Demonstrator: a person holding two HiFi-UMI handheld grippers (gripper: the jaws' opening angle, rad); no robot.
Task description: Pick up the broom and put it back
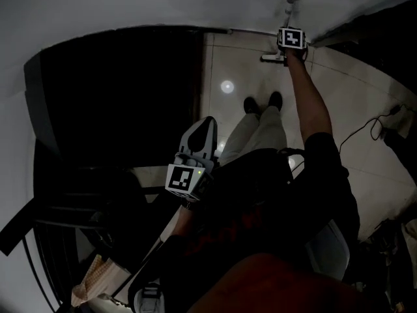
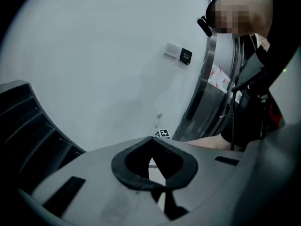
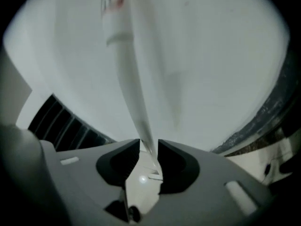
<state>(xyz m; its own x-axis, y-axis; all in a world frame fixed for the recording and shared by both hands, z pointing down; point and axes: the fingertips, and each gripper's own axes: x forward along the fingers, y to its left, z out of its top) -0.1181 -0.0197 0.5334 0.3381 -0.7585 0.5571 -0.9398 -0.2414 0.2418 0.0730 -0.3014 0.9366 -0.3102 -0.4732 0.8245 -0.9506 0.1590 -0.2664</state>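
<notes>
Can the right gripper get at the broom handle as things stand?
Probably yes: the broom handle runs up between the right gripper's parted jaws, and nothing else sits in the gap.

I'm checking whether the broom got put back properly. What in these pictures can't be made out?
- Broom head: in no view; the white handle between the right gripper's jaws leaves the right gripper view at its top edge.
- Where the handle rests: head view, too small and dim beyond the right gripper.
- Black mass at the head view's left: too dark to identify.
- Floor at the head view's bottom: hidden by the person's body.
</notes>
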